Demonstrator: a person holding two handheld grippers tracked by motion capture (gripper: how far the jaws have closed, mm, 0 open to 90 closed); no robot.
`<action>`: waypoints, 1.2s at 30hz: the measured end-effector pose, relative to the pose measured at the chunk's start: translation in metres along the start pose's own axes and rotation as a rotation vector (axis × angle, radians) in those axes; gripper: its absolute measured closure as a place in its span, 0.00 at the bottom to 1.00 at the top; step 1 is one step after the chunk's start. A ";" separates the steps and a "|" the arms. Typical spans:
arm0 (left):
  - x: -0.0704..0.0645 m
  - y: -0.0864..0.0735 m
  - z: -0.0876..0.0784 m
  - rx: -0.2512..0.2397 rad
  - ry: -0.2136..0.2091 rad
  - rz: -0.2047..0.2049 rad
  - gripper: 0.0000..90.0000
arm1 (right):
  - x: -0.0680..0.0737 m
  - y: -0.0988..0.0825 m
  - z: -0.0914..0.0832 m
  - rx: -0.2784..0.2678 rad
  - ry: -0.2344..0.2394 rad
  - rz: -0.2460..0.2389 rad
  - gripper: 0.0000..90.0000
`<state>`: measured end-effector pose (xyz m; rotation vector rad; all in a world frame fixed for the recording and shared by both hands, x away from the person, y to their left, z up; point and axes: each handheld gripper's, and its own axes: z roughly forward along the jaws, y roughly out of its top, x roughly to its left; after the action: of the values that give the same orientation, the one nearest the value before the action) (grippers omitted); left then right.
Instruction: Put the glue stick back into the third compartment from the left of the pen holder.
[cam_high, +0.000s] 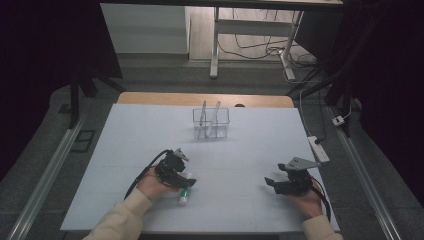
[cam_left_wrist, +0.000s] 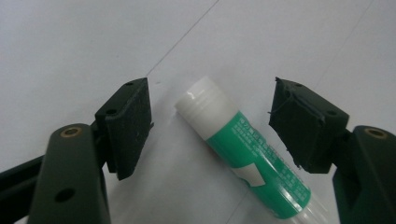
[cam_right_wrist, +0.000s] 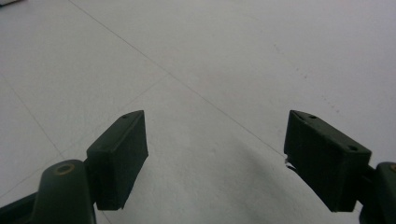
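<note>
Green-labelled glue stick (cam_left_wrist: 243, 158), its print too blurred to read, lies between the spread jaws of the left gripper (cam_left_wrist: 210, 126). The right gripper (cam_right_wrist: 215, 154), held low over the white table (cam_right_wrist: 210, 56), is also spread wide.

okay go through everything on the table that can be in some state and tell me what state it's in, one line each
Glue stick: capped, lying flat on the table between the open jaws, not gripped.
Left gripper: open, straddling the glue stick.
Right gripper: open, nothing between its jaws.
Clear box: upright, with two pale sticks leaning inside.
</note>
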<state>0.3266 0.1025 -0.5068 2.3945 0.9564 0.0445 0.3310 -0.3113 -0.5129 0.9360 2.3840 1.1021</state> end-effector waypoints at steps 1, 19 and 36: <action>0.000 0.000 0.001 0.006 0.001 -0.004 0.33 | 0.000 0.000 0.000 0.000 0.000 0.000 0.23; -0.011 0.009 0.016 0.094 0.055 0.023 0.50 | 0.000 0.000 0.001 0.000 -0.002 -0.002 0.23; -0.011 0.017 0.017 0.145 0.093 0.078 0.66 | 0.001 0.000 0.001 0.004 -0.008 -0.004 0.23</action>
<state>0.3330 0.0777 -0.5109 2.5820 0.9370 0.1207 0.3311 -0.3098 -0.5134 0.9343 2.3817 1.0900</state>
